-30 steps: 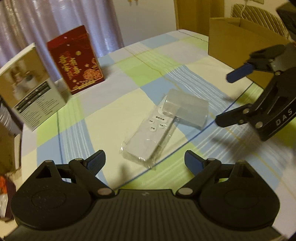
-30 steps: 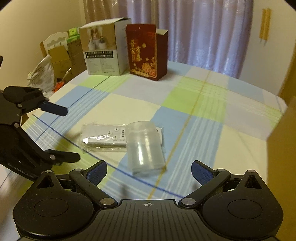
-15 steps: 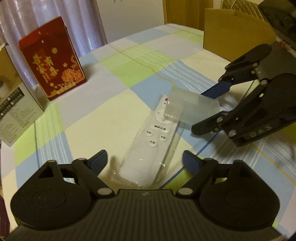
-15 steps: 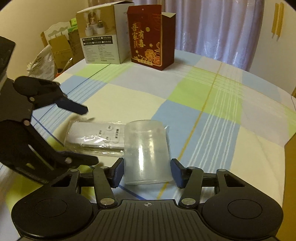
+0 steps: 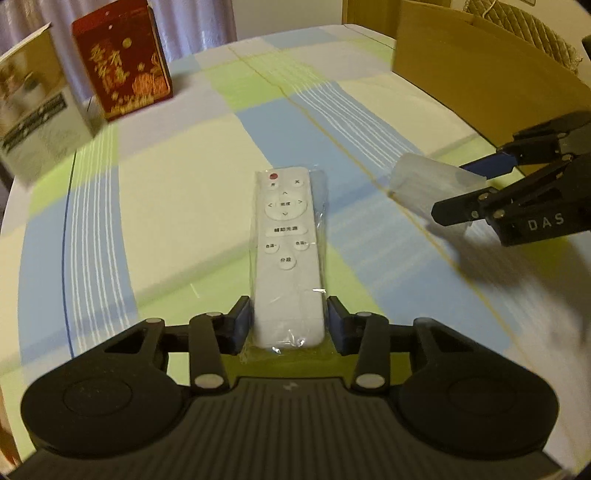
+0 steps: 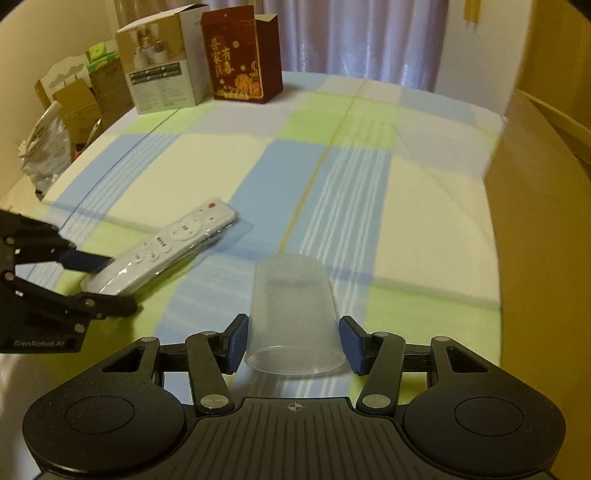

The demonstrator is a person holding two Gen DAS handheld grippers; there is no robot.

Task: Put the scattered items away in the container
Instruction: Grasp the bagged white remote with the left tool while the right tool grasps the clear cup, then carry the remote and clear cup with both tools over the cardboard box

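Both pairs of jaws are closed on something: the left gripper [image 5: 290,325] clamps the near end of a white remote control [image 5: 287,254] sealed in a clear plastic bag, and the right gripper [image 6: 294,345] grips a translucent plastic cup [image 6: 293,317] near its open rim, mouth toward the camera; past that, largest first, a table under a checked cloth [image 6: 332,177] of blue, green and cream fills both views, with a shadow beneath the cup suggesting it is off the cloth, while whether the remote's far end touches the cloth cannot be told; a brown cardboard box [image 5: 491,77], the container, stands at the upper right of the left wrist view and along the right edge of the right wrist view; a white product box [image 6: 162,66] and a red gift box [image 6: 240,55] with gold characters stand side by side at the far edge of the table, upper left of both frames, before a pale curtain [image 6: 351,33]; in the right wrist view the remote lies in the left middle of the frame, well apart from the cup
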